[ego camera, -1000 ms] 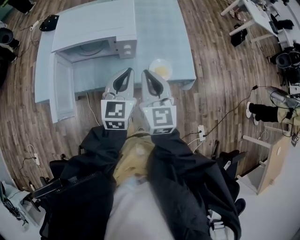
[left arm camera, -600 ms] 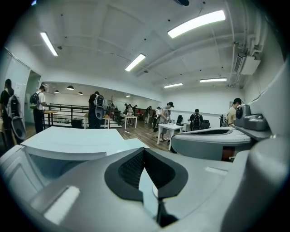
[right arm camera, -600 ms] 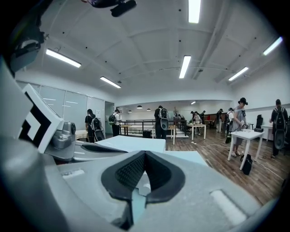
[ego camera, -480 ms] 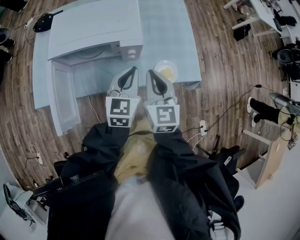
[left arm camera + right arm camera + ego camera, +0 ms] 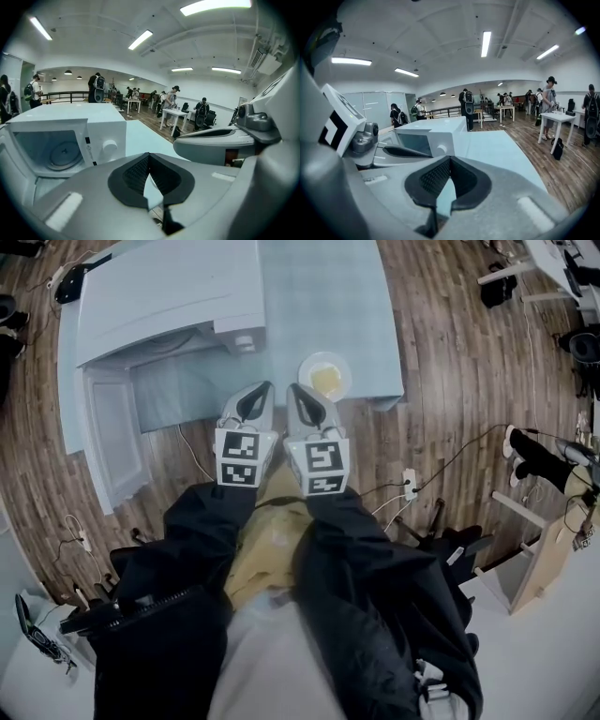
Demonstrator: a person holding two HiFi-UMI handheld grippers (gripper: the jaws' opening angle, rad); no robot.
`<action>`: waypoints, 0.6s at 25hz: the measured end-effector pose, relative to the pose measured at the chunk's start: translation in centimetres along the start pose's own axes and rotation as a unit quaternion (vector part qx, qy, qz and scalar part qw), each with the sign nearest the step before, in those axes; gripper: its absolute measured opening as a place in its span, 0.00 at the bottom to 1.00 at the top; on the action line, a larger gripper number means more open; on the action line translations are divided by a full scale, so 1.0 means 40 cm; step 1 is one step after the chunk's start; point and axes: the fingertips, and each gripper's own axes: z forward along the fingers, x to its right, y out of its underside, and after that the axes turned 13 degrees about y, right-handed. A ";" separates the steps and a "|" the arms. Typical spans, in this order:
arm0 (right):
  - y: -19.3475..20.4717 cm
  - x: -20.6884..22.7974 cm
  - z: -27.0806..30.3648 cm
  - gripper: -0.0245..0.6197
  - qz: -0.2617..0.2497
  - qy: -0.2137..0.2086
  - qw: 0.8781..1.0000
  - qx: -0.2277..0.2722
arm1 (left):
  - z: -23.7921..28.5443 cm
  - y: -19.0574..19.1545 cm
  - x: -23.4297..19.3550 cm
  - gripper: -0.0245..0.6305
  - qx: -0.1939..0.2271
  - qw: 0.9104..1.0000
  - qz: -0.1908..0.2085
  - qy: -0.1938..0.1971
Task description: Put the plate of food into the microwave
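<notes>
A white plate of yellow food [image 5: 325, 378] sits near the front edge of the pale blue table [image 5: 319, 296]. To its left stands the white microwave [image 5: 169, 296] with its door [image 5: 112, 442] swung open; the glass turntable [image 5: 62, 155] shows inside. My left gripper [image 5: 266, 387] and right gripper [image 5: 292, 387] hang side by side at the table's front edge, just left of the plate. Both are shut with nothing between the pads. From the left gripper [image 5: 149, 155] the microwave [image 5: 105, 129] lies ahead-left. The right gripper [image 5: 450, 159] faces the tabletop [image 5: 497, 150]. Neither gripper view shows the plate.
The open door juts past the table's front at the left. A black object [image 5: 70, 282] lies at the table's far left corner. A power strip [image 5: 405, 486] and cables lie on the wooden floor. Desks, chairs and several people are further off.
Both grippers have sunk together and tipped further down, staying side by side and shut. The plate and the microwave have not moved.
</notes>
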 end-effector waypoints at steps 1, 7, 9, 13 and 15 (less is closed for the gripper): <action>0.014 0.008 0.007 0.03 -0.001 -0.002 1.000 -0.008 | 0.013 0.014 0.001 0.03 -0.009 1.000 -0.002 0.000; 0.129 0.078 0.034 0.03 -0.001 -0.003 0.998 -0.061 | 0.108 0.118 0.044 0.03 -0.063 0.997 -0.025 0.021; 0.169 0.095 0.045 0.03 -0.002 -0.007 0.997 -0.082 | 0.141 0.149 0.057 0.03 -0.078 0.996 -0.036 0.031; 0.245 0.135 0.061 0.03 0.006 -0.009 0.992 -0.125 | 0.186 0.211 0.076 0.03 -0.113 0.991 -0.056 0.042; 0.280 0.163 0.070 0.04 0.008 -0.002 0.990 -0.140 | 0.202 0.232 0.076 0.03 -0.126 0.989 -0.061 0.042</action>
